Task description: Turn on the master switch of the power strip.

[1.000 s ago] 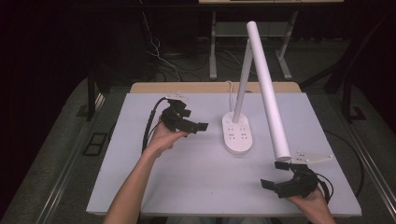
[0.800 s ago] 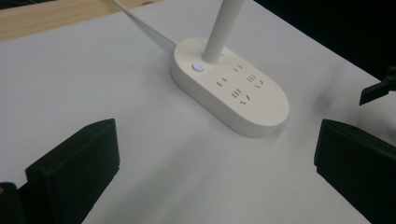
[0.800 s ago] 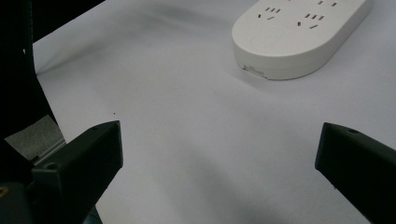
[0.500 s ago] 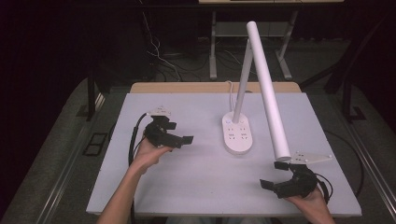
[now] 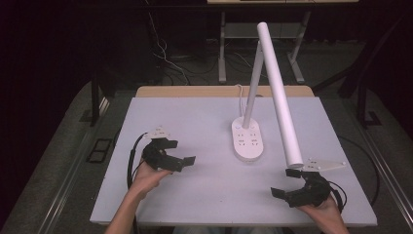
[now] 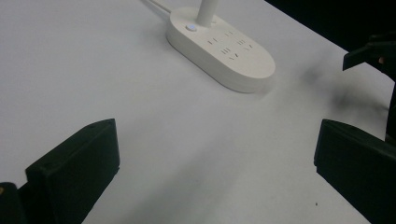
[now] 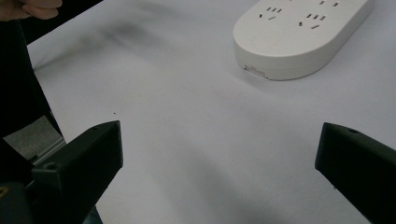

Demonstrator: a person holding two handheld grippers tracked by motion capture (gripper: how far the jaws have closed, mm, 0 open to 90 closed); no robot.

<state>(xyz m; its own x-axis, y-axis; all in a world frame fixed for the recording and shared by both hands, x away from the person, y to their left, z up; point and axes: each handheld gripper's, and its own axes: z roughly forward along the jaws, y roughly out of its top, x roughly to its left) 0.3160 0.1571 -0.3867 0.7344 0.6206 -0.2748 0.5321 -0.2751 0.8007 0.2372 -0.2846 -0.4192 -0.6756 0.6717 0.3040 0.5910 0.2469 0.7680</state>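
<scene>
Both claws gape wide, empty: left claw (image 5: 179, 157) and right claw (image 5: 286, 183) flank lamp base (image 5: 248, 141) on worktop (image 5: 195, 122), likely staged for two-sided approach.

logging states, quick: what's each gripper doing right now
Left gripper: open, jaws wide apart, holding nothing, above the table.
Right gripper: open, jaws wide apart, holding nothing, near the lamp.

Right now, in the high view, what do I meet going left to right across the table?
left gripper → lamp base with sockets → white lamp tube → right gripper
</scene>
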